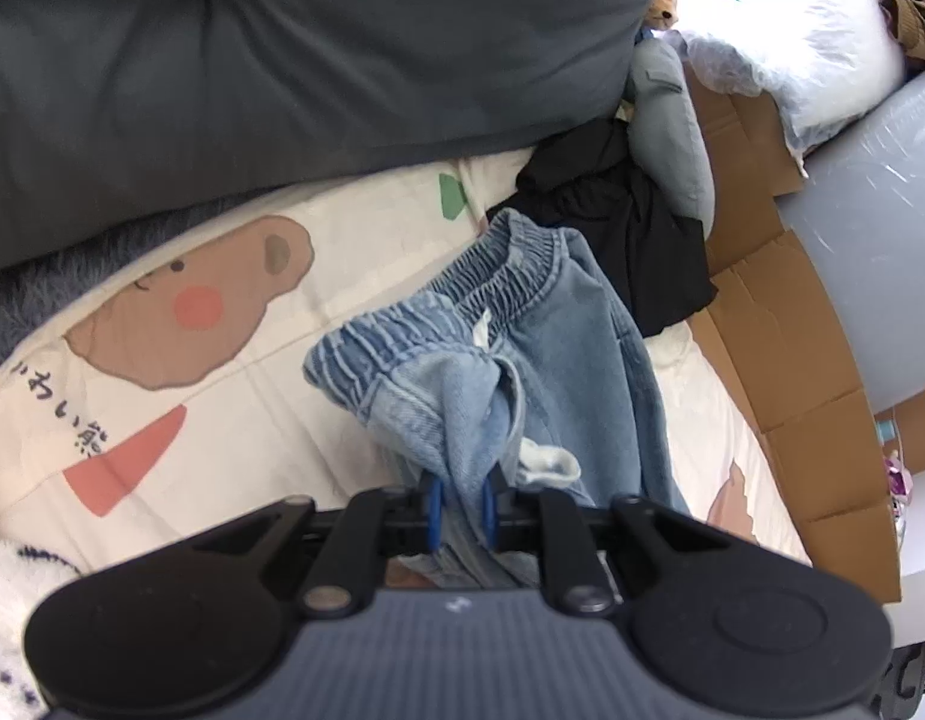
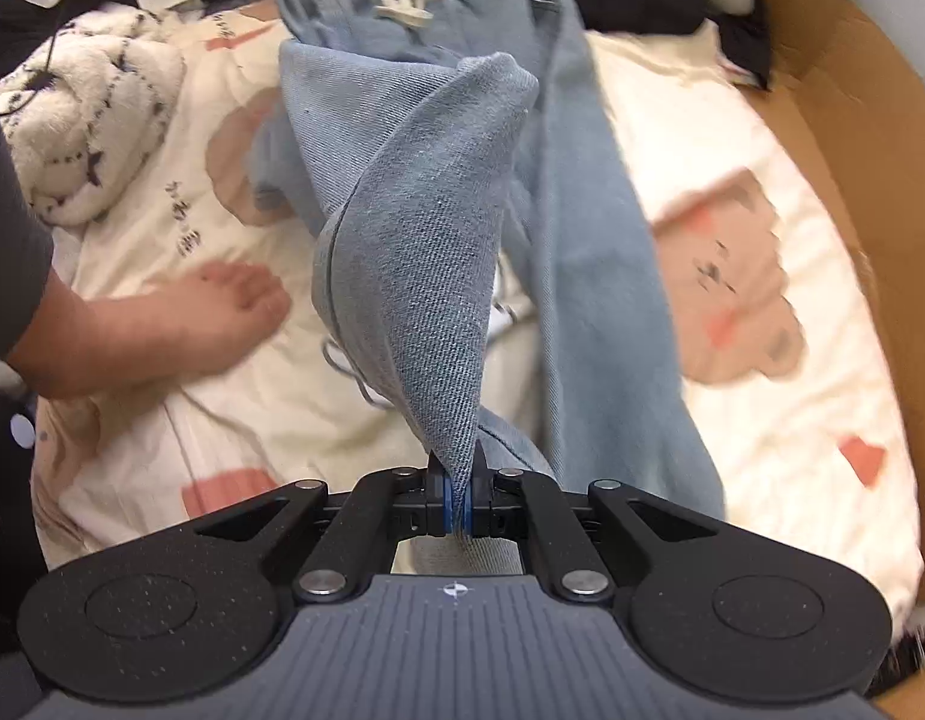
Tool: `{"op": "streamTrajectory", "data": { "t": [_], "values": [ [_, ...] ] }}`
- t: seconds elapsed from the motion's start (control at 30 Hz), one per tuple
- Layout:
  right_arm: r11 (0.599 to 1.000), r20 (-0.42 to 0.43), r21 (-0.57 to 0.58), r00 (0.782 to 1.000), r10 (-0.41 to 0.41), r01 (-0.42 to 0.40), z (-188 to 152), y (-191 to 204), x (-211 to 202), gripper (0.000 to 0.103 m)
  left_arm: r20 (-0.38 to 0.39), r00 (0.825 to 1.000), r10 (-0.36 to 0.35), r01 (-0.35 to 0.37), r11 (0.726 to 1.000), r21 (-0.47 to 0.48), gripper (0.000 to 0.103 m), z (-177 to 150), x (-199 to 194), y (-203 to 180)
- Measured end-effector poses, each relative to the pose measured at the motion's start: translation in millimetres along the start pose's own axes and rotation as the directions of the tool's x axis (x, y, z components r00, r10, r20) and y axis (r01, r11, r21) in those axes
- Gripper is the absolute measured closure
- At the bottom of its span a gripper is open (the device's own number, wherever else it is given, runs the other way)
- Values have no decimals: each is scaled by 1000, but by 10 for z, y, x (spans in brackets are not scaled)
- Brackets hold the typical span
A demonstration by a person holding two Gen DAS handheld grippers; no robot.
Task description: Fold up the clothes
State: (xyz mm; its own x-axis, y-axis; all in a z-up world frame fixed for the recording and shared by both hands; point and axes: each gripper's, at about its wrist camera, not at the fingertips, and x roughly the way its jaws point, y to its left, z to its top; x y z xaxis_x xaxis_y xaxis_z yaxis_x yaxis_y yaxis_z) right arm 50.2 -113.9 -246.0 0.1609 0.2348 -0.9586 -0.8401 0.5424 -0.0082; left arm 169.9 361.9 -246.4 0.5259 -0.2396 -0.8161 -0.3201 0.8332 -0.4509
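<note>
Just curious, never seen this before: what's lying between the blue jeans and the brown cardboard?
In the left wrist view, a crumpled black garment lies between the light-blue denim jeans and the brown cardboard.

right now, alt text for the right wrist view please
The right gripper has its jaws shut on a fold of the light blue jeans, lifted above a cream bear-print sheet. A bare foot rests on the sheet at left, cardboard at right.

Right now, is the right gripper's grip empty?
No, the right gripper is shut on a bunched edge of the light blue jeans, and the denim rises from between its blue pads.
</note>
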Motion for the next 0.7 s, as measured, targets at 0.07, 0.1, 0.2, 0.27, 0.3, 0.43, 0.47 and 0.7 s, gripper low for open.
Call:
{"op": "streamTrajectory", "data": {
  "t": [0.07,0.1,0.2,0.27,0.3,0.43,0.47,0.7],
  "values": [
    [1000,-12,16,1000,-25,25,-107,-18,-101,102,1,1000,5,-5,1000,-1,89,9,-18,-10],
    [999,-19,26,999,-38,38,-155,-23,-150,102,1,1000,7,-7,1000,-3,90,10,-25,-16],
    [996,-32,38,997,-76,78,-295,-55,-324,102,-9,1000,6,-6,1000,0,90,8,-26,-52],
    [993,-41,51,994,-104,106,-381,-86,-441,102,-9,1000,5,-5,1000,9,90,27,-34,-81],
    [991,-47,55,992,-120,122,-423,-102,-497,102,-4,1000,6,-6,1000,7,90,42,-45,-89],
    [980,-74,86,982,-175,181,-599,-164,-673,102,17,1000,17,-17,1000,-11,90,109,-105,-48],
    [977,-77,94,980,-183,189,-638,-174,-699,102,18,1000,21,-21,1000,-11,90,116,-109,-34],
    [962,-128,122,965,-230,245,-878,-177,-718,102,30,998,61,-60,998,-19,90,147,-147,87]
  ]
}}
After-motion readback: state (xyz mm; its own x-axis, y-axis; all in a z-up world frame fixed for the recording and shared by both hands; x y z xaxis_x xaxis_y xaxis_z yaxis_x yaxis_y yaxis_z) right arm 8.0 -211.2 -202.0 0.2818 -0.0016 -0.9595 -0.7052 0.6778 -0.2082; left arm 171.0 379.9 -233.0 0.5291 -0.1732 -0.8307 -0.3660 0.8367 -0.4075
